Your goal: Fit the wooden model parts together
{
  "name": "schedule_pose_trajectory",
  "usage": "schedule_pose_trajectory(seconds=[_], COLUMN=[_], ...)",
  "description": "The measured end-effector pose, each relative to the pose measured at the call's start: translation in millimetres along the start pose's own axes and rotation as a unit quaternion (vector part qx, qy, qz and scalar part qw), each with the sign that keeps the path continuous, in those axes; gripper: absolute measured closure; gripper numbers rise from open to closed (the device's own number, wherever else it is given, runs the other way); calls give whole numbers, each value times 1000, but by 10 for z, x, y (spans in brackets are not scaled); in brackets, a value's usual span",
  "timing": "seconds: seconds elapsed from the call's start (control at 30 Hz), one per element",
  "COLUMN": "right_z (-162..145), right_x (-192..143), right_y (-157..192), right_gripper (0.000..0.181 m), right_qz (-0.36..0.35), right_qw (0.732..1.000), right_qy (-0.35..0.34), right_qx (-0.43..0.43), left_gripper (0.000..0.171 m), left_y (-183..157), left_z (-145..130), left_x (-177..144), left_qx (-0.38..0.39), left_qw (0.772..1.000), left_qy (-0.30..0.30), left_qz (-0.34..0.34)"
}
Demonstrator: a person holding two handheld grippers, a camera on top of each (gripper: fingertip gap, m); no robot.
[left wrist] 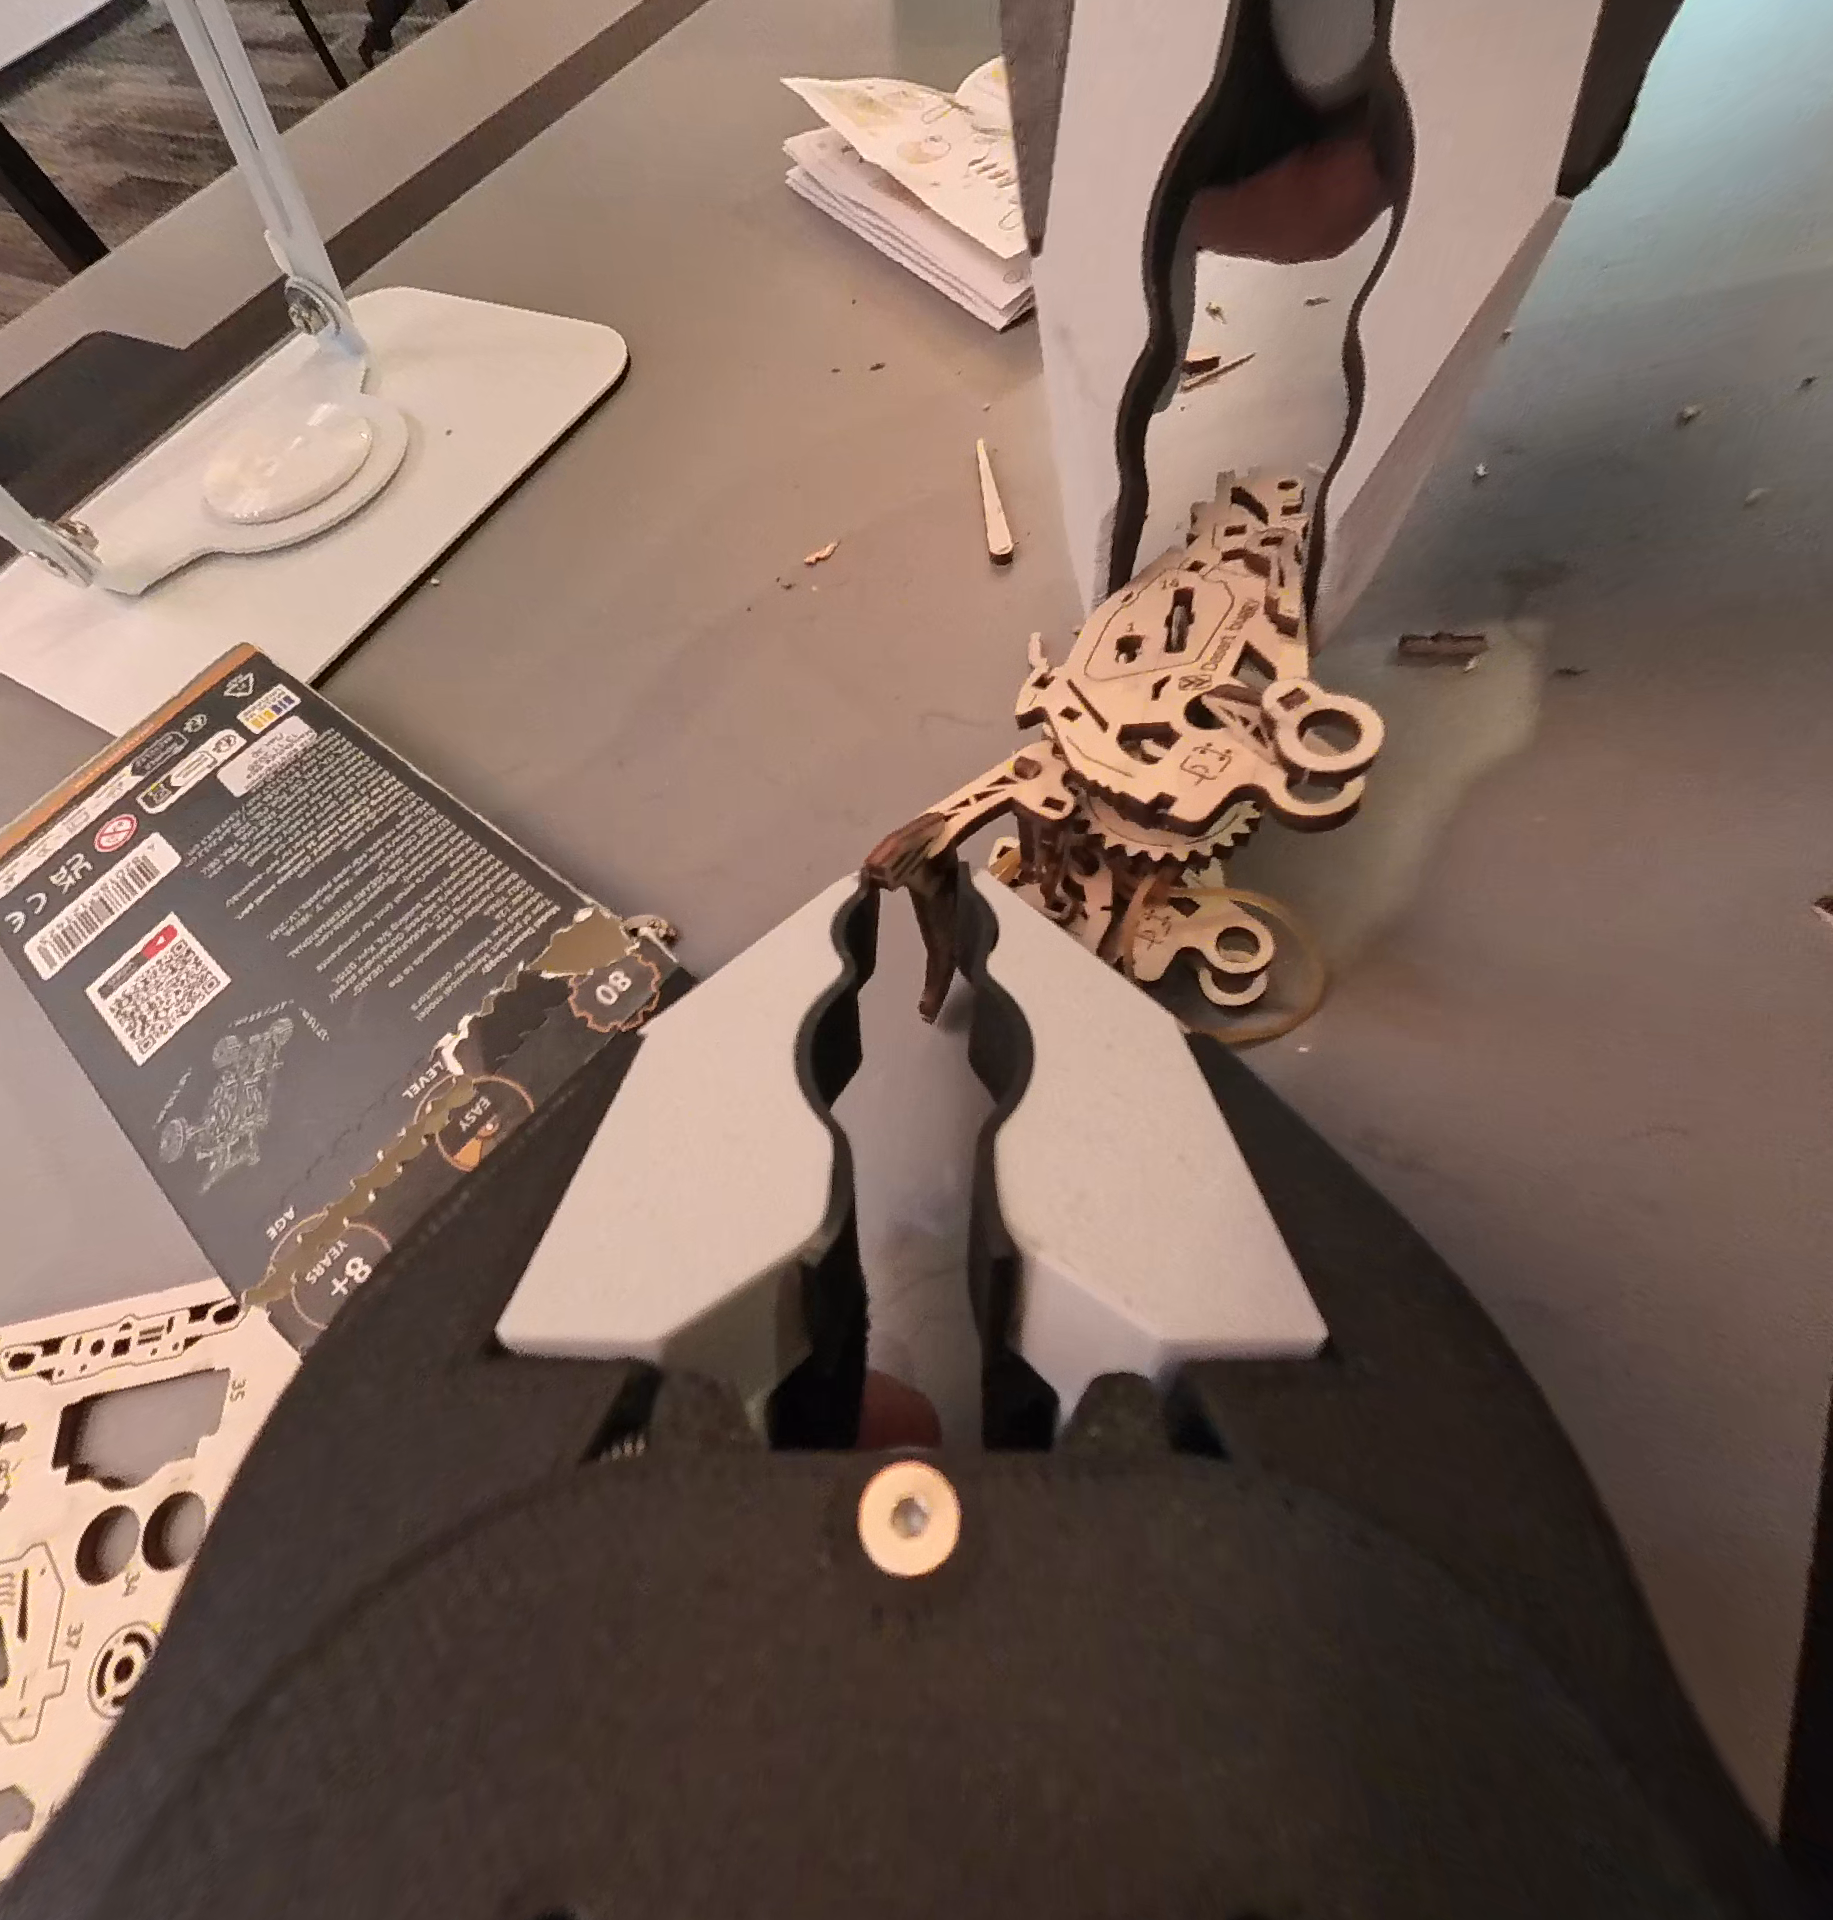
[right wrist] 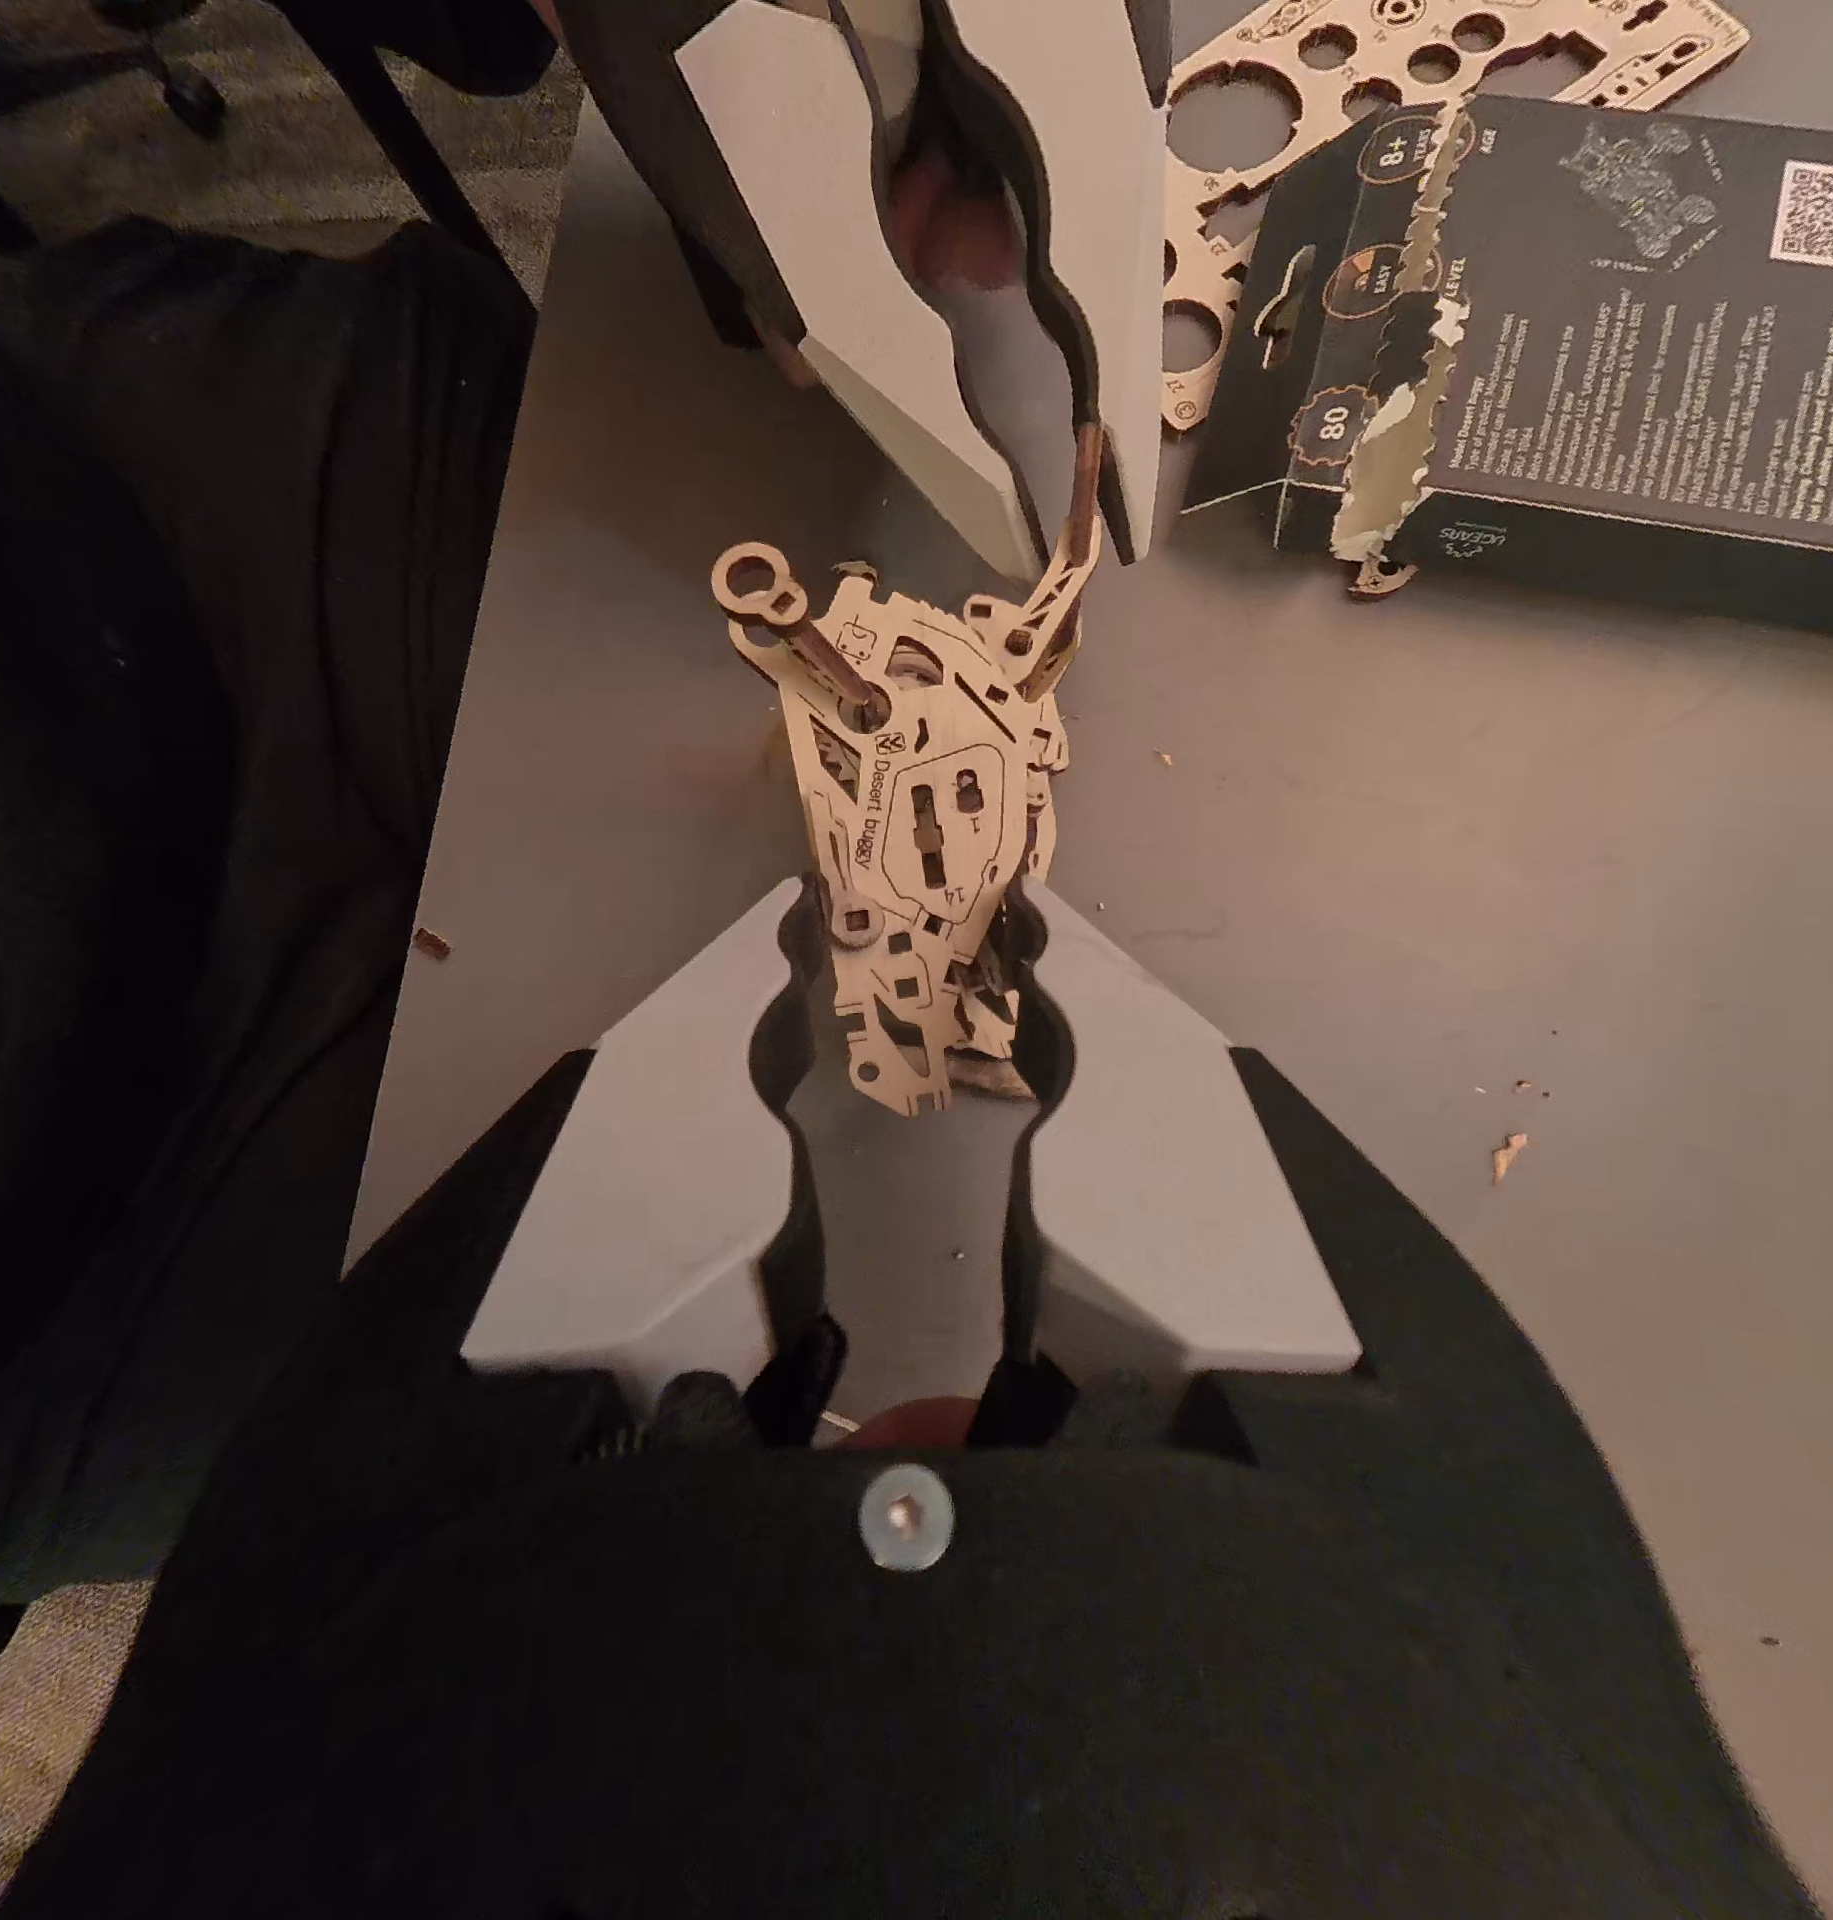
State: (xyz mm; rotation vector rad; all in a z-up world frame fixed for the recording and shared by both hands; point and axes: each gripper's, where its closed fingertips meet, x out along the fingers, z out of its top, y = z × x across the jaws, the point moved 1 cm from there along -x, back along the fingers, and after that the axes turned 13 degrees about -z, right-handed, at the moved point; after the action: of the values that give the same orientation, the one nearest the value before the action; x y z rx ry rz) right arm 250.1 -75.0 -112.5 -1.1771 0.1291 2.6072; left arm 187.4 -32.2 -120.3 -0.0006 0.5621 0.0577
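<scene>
Left wrist view: the wooden model (left wrist: 1192,748) is held above the grey table (left wrist: 683,582), its strut (left wrist: 927,894) pinched by the left gripper (left wrist: 917,883), torn black box (left wrist: 268,935) lying flat nearby. Right wrist view: the model's body (right wrist: 922,831) is clamped by the right gripper (right wrist: 912,935), long axis pointing away from the camera

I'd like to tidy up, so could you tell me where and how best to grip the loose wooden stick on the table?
Grip the stick across its middle, coming straight down from above with the jaws closing on its long sides. It lies flat on the table, thin and tapered to a point at the far end, so the wider near half probably gives more hold. Space around it looks free.
</scene>
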Motion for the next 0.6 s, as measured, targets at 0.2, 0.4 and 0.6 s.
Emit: schedule_pose_trajectory(seconds=[0.2, 0.4, 0.6], right_z=[2, 11, 1], right_x=[12, 36, 43], right_y=[-13, -23, -53], right_gripper=[150, 149, 150], right_qz=[-10, -18, -30], right_qw=[1000, 1000, 999], right_qy=[0, 7, 18], right_qx=[-6, -22, -34], left_gripper=[160, 160, 161], left_y=[4, 7, 4], left_z=[-5, -10, -10], left_x=[7, 14, 15], left_qx=[-4, -7, -7], left_qw=[1000, 1000, 1000], left_qy=[1, 3, 3], left_qz=[-3, -7, -9])
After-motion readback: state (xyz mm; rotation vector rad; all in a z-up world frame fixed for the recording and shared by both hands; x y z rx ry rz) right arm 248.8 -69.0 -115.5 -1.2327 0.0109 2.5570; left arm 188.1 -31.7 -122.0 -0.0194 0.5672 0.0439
